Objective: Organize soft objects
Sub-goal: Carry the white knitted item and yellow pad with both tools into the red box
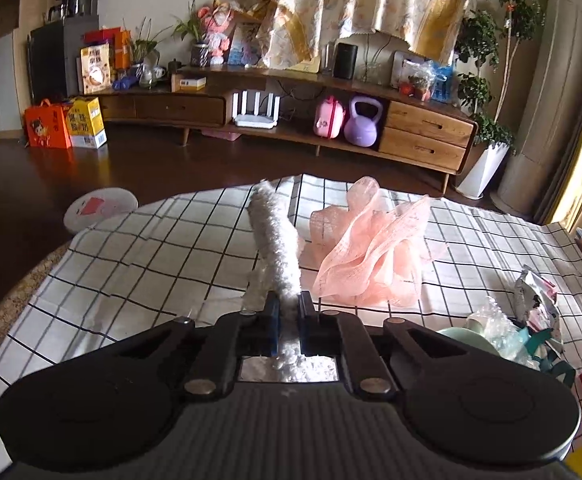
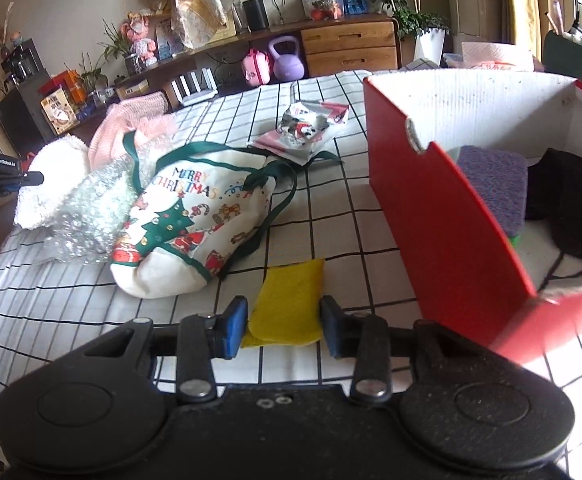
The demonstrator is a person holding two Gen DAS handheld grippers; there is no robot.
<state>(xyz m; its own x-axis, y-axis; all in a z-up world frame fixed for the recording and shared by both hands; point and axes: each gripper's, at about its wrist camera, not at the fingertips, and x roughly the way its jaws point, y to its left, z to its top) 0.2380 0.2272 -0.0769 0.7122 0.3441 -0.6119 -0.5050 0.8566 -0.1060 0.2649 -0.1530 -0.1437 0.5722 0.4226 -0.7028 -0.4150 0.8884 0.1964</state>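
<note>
My left gripper [image 1: 289, 300] is shut on a white fluffy cloth [image 1: 273, 236], which stands up from the jaws over the checked tablecloth [image 1: 131, 264]. A pink mesh pouf [image 1: 367, 248] lies just right of it. In the right wrist view the same white cloth [image 2: 51, 176] bulges at far left beside the left gripper's tip [image 2: 31, 179]. My right gripper [image 2: 284, 316] has a flat yellow cloth [image 2: 291, 300] spanning the gap between its blue pads, and both pads touch its edges. A red box [image 2: 443, 220] stands open to the right with a purple sponge [image 2: 495, 188] and a black soft item [image 2: 575, 204] inside.
A Christmas drawstring bag [image 2: 187, 224] and crumpled bubble wrap [image 2: 87, 212] lie left of the yellow cloth. A foil snack packet [image 2: 311, 124] rests farther back. Beyond the table are a low wooden cabinet [image 1: 423, 136] and dark floor.
</note>
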